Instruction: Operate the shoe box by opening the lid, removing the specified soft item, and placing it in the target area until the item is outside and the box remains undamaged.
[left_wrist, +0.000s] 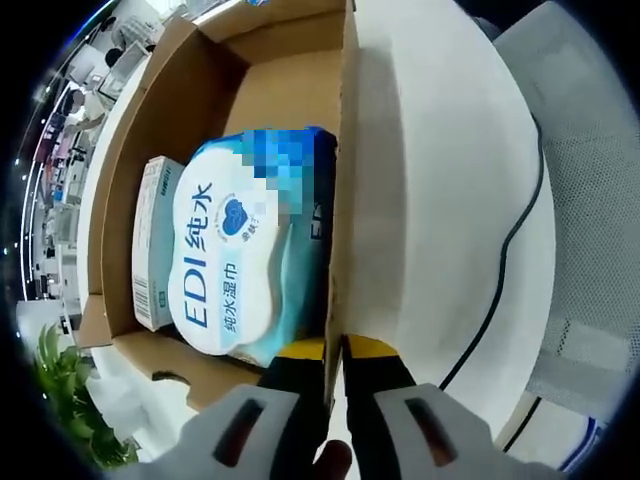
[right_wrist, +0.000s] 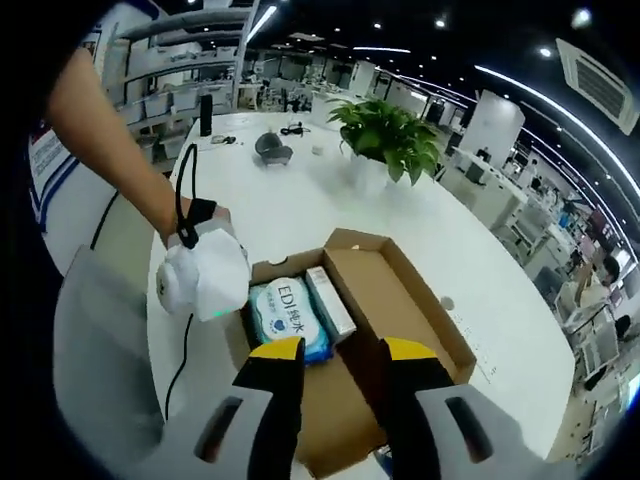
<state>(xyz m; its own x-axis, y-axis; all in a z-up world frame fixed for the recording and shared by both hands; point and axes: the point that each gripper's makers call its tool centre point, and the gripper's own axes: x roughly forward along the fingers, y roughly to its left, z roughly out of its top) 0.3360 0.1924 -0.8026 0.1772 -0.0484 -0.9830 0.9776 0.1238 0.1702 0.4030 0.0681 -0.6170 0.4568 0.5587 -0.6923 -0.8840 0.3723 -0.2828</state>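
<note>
Two items in open shoe box (right_wrist: 400, 290), wet wipes pack (right_wrist: 290, 318), slim carton (right_wrist: 330, 302), left tongs (left_wrist: 334, 350) clamping box wall, right tongs (right_wrist: 340, 352) released.

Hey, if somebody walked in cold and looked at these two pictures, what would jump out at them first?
Probably the blue and white pack of wet wipes lying in the open cardboard box, with a slim white carton beside it. Next, the left gripper, its jaws closed on the box's side wall. Behind the box on the white table stands a leafy green plant.
</note>
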